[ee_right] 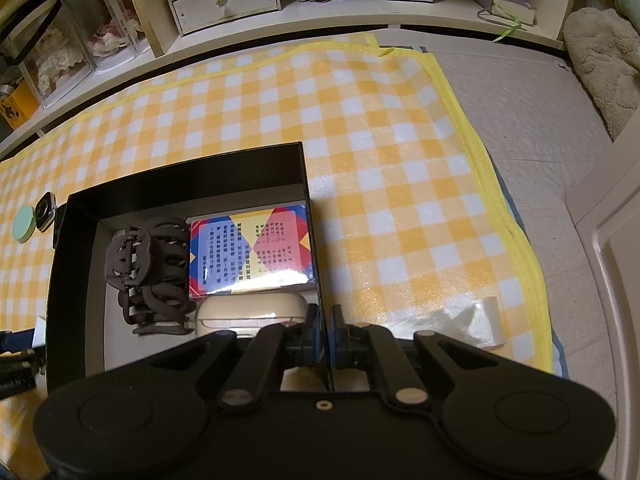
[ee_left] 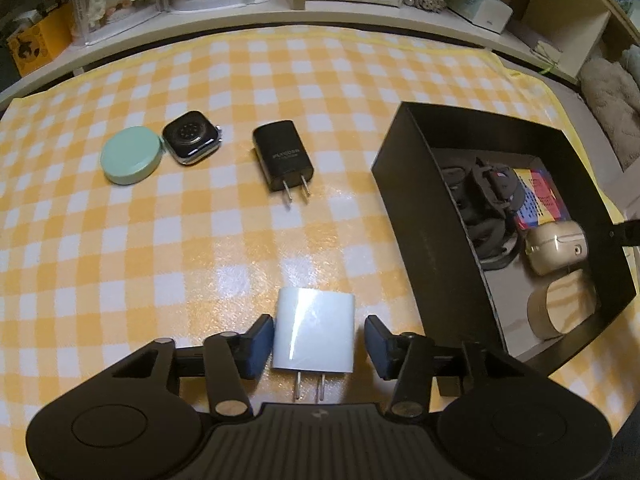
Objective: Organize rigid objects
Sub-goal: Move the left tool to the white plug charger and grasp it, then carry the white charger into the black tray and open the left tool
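Left gripper (ee_left: 314, 342) straddled white charger (ee_left: 314, 334), left pad touching, right pad apart. Right gripper (ee_right: 325, 334) was clamped on black box (ee_right: 316, 240) wall.

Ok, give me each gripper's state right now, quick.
Left gripper: open around the white charger; only the left pad seems to touch it.
Right gripper: shut on the right wall of the black box.
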Demonstrator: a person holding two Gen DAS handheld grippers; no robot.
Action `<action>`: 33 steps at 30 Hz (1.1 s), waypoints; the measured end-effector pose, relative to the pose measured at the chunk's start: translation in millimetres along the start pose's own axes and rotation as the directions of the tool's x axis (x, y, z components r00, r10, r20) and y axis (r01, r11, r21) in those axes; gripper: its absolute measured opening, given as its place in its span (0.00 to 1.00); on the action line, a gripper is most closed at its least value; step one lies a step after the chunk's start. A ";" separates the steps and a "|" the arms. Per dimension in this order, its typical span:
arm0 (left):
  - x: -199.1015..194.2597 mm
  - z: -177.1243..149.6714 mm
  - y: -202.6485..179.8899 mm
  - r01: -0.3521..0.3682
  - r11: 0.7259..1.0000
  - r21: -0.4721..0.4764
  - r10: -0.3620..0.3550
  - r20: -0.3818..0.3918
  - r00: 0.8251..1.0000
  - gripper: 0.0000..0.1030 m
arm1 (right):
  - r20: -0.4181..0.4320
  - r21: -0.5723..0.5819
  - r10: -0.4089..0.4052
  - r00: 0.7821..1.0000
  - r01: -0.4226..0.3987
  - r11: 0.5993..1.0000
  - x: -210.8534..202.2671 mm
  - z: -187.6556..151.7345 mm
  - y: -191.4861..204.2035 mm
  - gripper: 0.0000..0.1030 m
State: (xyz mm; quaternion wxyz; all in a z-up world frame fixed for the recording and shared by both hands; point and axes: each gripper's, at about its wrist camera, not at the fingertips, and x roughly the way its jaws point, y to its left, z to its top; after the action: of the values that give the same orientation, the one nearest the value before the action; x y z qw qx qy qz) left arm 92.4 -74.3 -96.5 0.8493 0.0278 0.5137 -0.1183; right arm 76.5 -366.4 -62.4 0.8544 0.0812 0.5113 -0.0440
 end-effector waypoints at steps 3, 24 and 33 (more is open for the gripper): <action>-5.5 2.2 10.6 0.032 0.997 -0.076 -0.031 0.011 0.999 0.43 | 0.001 0.000 0.000 1.000 0.000 1.000 0.0 -0.4 0.0 0.05; -34.8 23.8 -69.0 0.337 0.936 -0.100 -0.330 0.083 0.940 0.43 | 0.001 0.000 0.005 1.000 -0.005 1.000 0.5 -1.9 0.8 0.05; -6.5 17.0 -91.6 0.291 0.953 -0.085 -0.288 0.053 0.956 0.43 | 0.000 -0.008 0.002 1.000 -0.002 1.000 0.0 -0.9 0.2 0.04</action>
State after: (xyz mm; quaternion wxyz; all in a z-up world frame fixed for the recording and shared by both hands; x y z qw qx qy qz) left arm 83.2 -164.9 -76.0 0.8332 -0.0892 0.5002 -0.2181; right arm 75.7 -366.0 -62.9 0.8549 0.0782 0.5112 -0.0413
